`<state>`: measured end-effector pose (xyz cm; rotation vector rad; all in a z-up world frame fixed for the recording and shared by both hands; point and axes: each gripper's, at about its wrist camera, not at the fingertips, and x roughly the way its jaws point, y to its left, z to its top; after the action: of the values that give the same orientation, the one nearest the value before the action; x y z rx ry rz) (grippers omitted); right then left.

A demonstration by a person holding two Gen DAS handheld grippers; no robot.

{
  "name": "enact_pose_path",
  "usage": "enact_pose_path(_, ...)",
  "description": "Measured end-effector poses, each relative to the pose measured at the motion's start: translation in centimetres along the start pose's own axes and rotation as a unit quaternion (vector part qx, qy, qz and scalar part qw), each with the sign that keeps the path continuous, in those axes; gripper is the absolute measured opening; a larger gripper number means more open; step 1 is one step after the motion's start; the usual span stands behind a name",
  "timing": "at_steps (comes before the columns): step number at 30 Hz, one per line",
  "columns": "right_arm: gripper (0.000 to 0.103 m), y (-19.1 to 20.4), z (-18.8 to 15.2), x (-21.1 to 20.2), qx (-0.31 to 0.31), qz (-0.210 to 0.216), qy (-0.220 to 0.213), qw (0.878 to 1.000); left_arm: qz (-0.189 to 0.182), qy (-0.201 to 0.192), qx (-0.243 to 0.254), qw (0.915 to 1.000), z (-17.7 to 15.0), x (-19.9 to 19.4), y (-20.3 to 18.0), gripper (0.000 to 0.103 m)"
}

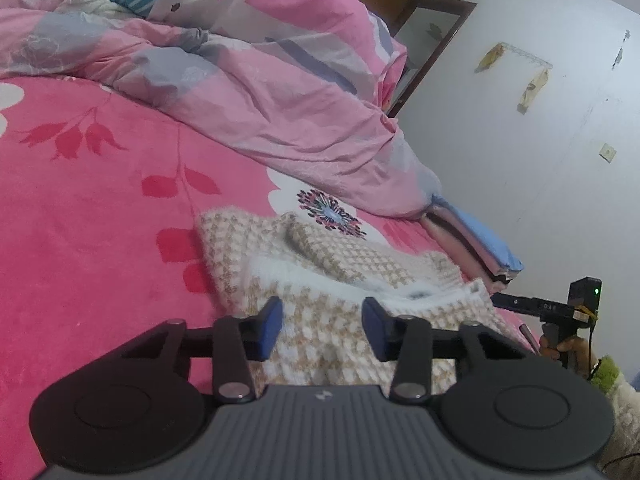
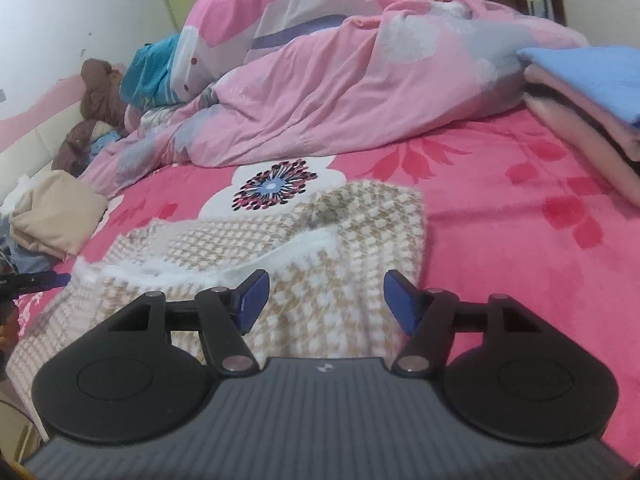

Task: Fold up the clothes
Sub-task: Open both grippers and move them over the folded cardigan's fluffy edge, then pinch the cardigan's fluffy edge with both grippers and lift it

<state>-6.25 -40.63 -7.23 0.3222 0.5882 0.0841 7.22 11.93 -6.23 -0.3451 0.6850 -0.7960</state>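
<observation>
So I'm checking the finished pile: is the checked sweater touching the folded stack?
Apart. The right wrist view shows pink bedsheet between the sweater and the stack.

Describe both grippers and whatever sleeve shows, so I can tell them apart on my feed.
The left gripper and right gripper look identical: black linkage arms with silver pivot pins, blue pads, a ribbed grey body with a small white logo. The right one shows a green light, and the sleeve is cream with green trim.

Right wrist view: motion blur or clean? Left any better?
Right wrist view: the knit sweater is smeared near the hand-held gripper, and the folded pile is soft. Left wrist view: weave somewhat sharper; wall bowed by fisheye.
</observation>
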Motion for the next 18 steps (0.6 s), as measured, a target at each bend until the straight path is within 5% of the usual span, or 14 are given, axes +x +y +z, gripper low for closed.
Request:
enact_pose_path(6,0.054,0.0,0.7,1.5,-0.023,0.014,0.012,1.000,0.010,-0.002,0.008,0.9999,0.2,0.9,0.1,0.011)
enact_pose_path(9,0.053,0.6,0.6,1.9,-0.038,0.022,0.022,0.999,0.008,0.007,0.008,0.9999,0.3,1.3,0.0,0.010)
enact_pose_path(13,0.054,0.8,0.7,2.9,-0.045,0.016,0.040,0.998,-0.010,0.017,0.004,0.9998,0.3,1.6,-0.2,0.038)
enact_pose_path(15,0.053,0.7,0.6,3.2,-0.043,0.019,0.045,0.998,-0.008,0.015,0.015,0.9997,0.2,1.8,-0.7,0.035)
enact_pose_path(17,0.026,0.9,0.4,3.3,-0.051,0.022,0.046,0.997,0.006,0.013,0.033,0.9993,0.0,2.0,-1.2,0.023)
enact_pose_path(18,0.020,1.1,0.2,3.2,-0.059,0.018,0.043,0.997,0.013,0.013,0.038,0.9991,-0.1,2.1,-1.3,0.015)
